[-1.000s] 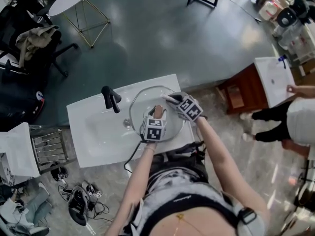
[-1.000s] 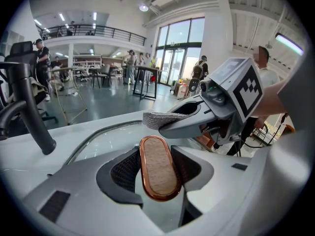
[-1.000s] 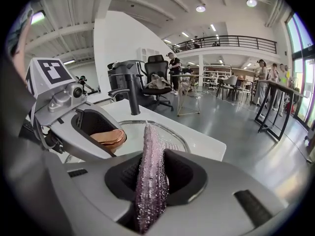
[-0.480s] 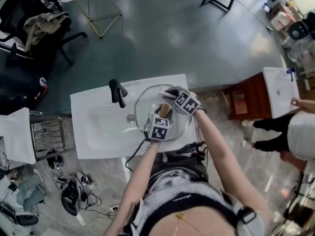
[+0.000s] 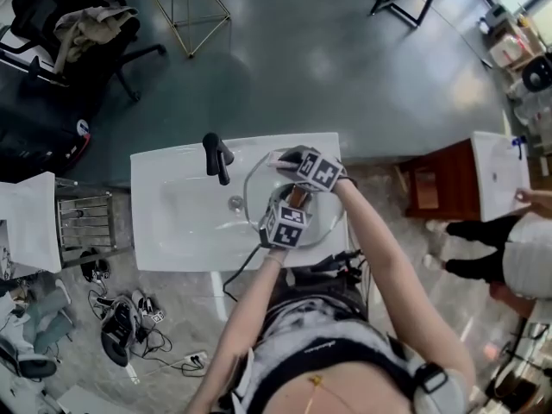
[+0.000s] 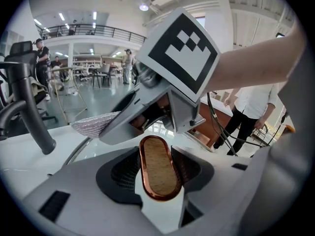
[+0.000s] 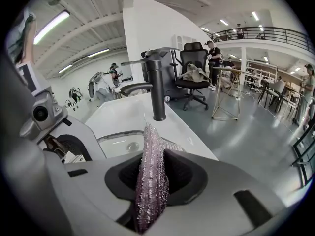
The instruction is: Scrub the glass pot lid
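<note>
While the left gripper point(image 5: 291, 203) is clamped on the copper-rimmed knob point(image 6: 158, 168) of the glass pot lid point(image 5: 261, 188), which sits over the right end of the white sink point(image 5: 172, 227), the right gripper point(image 5: 289, 158) pinches a glittery scrub cloth point(image 7: 151, 181) at the lid's far rim.

The white sink point(image 5: 172, 231) carries a black faucet point(image 5: 217, 157). Over the sink are a glittery mauve cloth point(image 7: 150, 176), a copper-rimmed tan lid knob point(image 6: 158, 167) and black-and-white patterned marker cubes point(image 5: 285, 224).

Counted: two grippers, left gripper point(image 5: 296, 198) and right gripper point(image 5: 283, 157); one glass pot lid point(image 5: 257, 195); one sparkly scrub cloth point(image 7: 150, 181); one black faucet point(image 5: 217, 156); one white sink point(image 5: 168, 231); one office chair point(image 5: 82, 26).
</note>
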A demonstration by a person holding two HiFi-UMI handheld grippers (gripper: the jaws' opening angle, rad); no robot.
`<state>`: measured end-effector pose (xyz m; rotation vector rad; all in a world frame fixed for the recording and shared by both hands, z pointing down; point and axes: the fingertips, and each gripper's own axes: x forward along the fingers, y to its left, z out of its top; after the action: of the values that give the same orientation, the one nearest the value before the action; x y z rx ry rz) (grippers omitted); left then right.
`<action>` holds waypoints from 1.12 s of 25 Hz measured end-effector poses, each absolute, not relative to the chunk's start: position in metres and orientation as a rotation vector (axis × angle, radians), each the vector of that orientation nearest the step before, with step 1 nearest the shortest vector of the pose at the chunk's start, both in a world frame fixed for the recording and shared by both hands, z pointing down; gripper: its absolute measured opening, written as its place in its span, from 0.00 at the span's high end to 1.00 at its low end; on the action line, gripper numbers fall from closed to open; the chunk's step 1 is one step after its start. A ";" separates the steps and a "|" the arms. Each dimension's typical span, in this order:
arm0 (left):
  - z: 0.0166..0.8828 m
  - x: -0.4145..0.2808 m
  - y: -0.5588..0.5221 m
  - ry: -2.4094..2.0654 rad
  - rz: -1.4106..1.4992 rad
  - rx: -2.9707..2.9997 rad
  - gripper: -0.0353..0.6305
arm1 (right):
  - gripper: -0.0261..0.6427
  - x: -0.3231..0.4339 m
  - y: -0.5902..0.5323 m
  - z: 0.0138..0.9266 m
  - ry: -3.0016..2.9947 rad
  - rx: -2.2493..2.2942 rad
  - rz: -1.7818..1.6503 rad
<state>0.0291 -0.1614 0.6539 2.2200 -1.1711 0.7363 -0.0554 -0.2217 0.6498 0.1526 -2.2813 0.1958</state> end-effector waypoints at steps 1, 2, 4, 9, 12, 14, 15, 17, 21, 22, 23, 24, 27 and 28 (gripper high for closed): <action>0.654 0.029 -0.162 -1.172 0.734 2.219 0.65 | 0.82 -0.060 -0.221 0.650 -2.276 0.138 0.183; 0.655 0.029 -0.162 -1.172 0.734 2.218 0.65 | 0.82 -0.065 -0.219 0.650 -2.276 0.120 0.167; 0.656 0.028 -0.163 -1.176 0.732 2.218 0.65 | 0.82 -0.076 -0.214 0.650 -2.282 0.074 0.135; 0.657 0.026 -0.162 -1.176 0.742 2.218 0.65 | 0.82 -0.089 -0.204 0.652 -2.272 0.009 0.101; 0.655 0.026 -0.162 -1.174 0.747 2.219 0.65 | 0.82 -0.089 -0.204 0.651 -2.295 0.018 0.101; 0.655 0.025 -0.161 -1.170 0.749 2.220 0.65 | 0.82 -0.088 -0.205 0.650 -2.318 0.040 0.100; 0.655 0.025 -0.161 -1.169 0.748 2.220 0.65 | 0.82 -0.087 -0.206 0.650 -2.327 0.057 0.102; 0.655 0.025 -0.162 -1.169 0.744 2.223 0.65 | 0.82 -0.082 -0.210 0.649 -2.339 0.097 0.106; 0.654 0.023 -0.161 -1.170 0.749 2.222 0.65 | 0.82 -0.061 -0.217 0.648 -2.363 0.191 0.154; 0.656 0.024 -0.161 -1.171 0.746 2.224 0.65 | 0.82 -0.054 -0.220 0.647 -2.372 0.222 0.182; 0.658 0.024 -0.162 -1.173 0.740 2.226 0.65 | 0.82 -0.047 -0.223 0.647 -2.379 0.252 0.206; 0.659 0.025 -0.163 -1.174 0.734 2.229 0.65 | 0.82 -0.040 -0.224 0.646 -2.382 0.278 0.219; 0.653 0.025 -0.161 -1.162 0.747 2.221 0.65 | 0.82 -0.017 -0.225 0.646 -2.389 0.351 0.239; 0.653 0.025 -0.161 -1.159 0.750 2.219 0.65 | 0.82 -0.010 -0.224 0.646 -2.394 0.378 0.247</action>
<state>0.0247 -0.1608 0.6528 2.2190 -1.1591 0.7496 -0.0104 -0.2235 0.6456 0.3776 -2.3936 0.2467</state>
